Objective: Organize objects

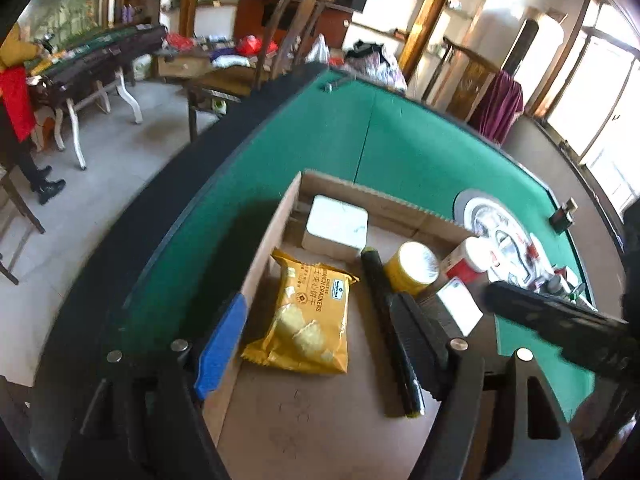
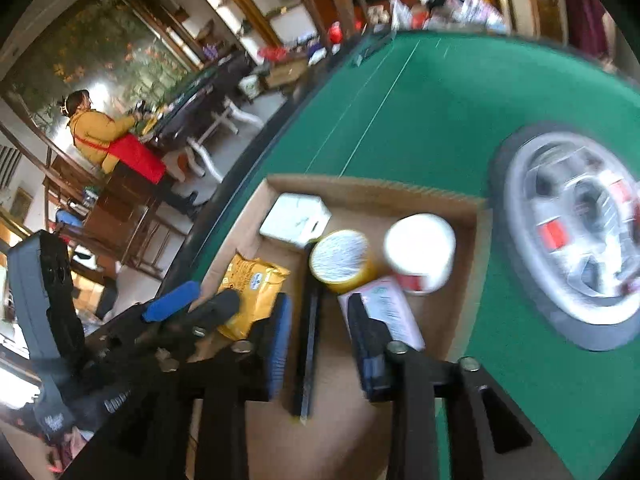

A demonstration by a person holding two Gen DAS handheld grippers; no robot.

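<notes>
An open cardboard box sits on the green table. In it lie a yellow cracker packet, a white square box, a black marker pen, a yellow can, a red-and-white tub and a white-pink carton. My left gripper is open over the box, astride the cracker packet. My right gripper is open above the marker; it shows at right in the left wrist view.
A round silver tray with small items stands on the green felt right of the box. The table has a black padded rim. Chairs, another table and a person in yellow are on the left.
</notes>
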